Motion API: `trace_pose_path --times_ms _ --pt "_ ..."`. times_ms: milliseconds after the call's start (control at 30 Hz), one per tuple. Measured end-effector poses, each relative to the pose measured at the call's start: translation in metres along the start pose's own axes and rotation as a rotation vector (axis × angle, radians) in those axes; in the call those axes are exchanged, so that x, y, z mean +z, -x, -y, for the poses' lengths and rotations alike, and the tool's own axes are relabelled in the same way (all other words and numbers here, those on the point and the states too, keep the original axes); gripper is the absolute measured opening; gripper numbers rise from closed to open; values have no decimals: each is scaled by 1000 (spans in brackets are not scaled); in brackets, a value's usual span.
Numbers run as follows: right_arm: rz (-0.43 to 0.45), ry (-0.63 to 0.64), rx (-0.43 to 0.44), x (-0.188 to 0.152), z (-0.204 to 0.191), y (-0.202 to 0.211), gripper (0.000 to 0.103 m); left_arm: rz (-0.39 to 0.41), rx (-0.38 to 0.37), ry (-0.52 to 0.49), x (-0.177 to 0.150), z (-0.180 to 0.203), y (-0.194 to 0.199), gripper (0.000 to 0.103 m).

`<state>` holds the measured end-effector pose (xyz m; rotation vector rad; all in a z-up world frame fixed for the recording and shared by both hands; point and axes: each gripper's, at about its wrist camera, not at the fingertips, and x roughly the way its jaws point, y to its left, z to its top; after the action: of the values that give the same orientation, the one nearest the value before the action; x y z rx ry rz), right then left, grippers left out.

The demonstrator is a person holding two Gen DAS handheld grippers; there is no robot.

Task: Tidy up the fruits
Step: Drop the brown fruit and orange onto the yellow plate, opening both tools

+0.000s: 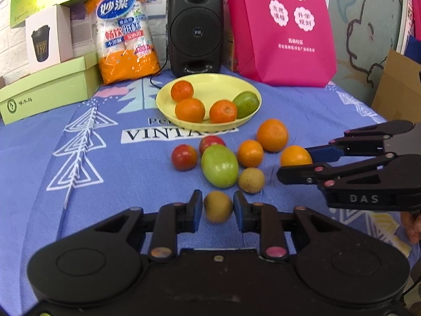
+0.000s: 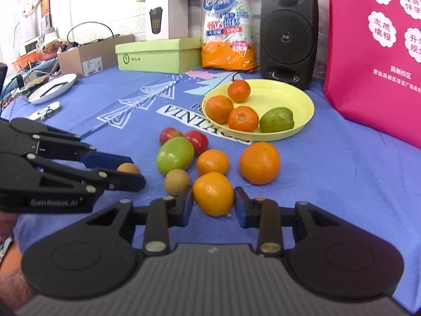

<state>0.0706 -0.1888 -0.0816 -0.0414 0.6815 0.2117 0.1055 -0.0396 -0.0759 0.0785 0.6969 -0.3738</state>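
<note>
Blue printed cloth covers the tabletop (image 1: pixel 110 173), with a speaker (image 1: pixel 195 30), boxes and a pink bag (image 1: pixel 284 26) along the back. We have the left tool (image 1: pixel 217 207) straddling a small brown fruit (image 1: pixel 217 206), its pads (image 1: pixel 198 205) close on either side; whether they press it or only flank it we cannot tell. The right tool (image 2: pixel 213 202) brackets an orange (image 2: pixel 213 193) the same way, a sliver of gap showing at the right pad.

Both fruits look light, round and firm-skinned, so we judge they may roll or squirt out of a hard pinch; taking them across the widest middle seems safest. The brown one probably bruises sooner.

More fruit lies loose on the cloth before the yellow plate (image 1: pixel 244 84), which already holds three oranges and a green fruit.

Tool bodies hide the cloth beneath them, and the undersides of both fruits are out of sight.
</note>
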Motion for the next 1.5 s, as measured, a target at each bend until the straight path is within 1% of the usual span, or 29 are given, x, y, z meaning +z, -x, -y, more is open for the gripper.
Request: trace_pose_path --times_ms 133,233,300,367,433,467,567,667,767,867,967,1067,1133,1200,1267,1400,1500 --pt "5 -2 -19 2 5 7 32 -15 18 -12 1 -1 -3 26" --pt "-3 -12 -19 -1 8 6 32 -31 -9 28 -3 -4 -9 31" --pt "-12 -13 -18 -4 9 4 32 -47 16 20 -7 -2 -15 35" --pt "-14 -10 -15 -5 8 4 32 -44 22 6 -8 0 -16 36" --pt "-8 -12 -12 -5 9 5 32 -44 18 9 -9 0 -15 33" --pt "-5 -15 -12 -4 9 6 32 -42 19 11 -9 -1 -15 25" --pt "-2 -18 -12 -4 9 6 32 -39 18 -6 -10 1 -13 24" --pt "-4 -21 -16 -4 10 5 32 -39 10 15 -9 -2 -11 24" --pt "-1 -23 -17 -3 12 6 32 -23 -1 9 -3 -2 -5 24" --pt "4 -16 -16 1 13 7 32 7 -9 -15 12 -4 1 25" --pt "23 3 -25 13 16 7 32 45 26 -55 35 -8 0 25" --pt "45 33 -47 32 20 3 32 77 67 -99 64 -9 -12 25" --pt "53 41 -51 47 25 -5 32 91 63 -109 85 -11 -26 25" --pt "62 33 -51 62 32 -14 32 89 44 -96 107 -15 -45 25" --pt "60 39 -74 78 40 -27 32 81 7 -86 126 -17 -67 25" --pt "36 24 -100 102 61 -58 32 36 27 -83 151 -19 -113 25" --pt "22 1 -109 113 76 -78 32 6 49 -94 158 -21 -139 25"
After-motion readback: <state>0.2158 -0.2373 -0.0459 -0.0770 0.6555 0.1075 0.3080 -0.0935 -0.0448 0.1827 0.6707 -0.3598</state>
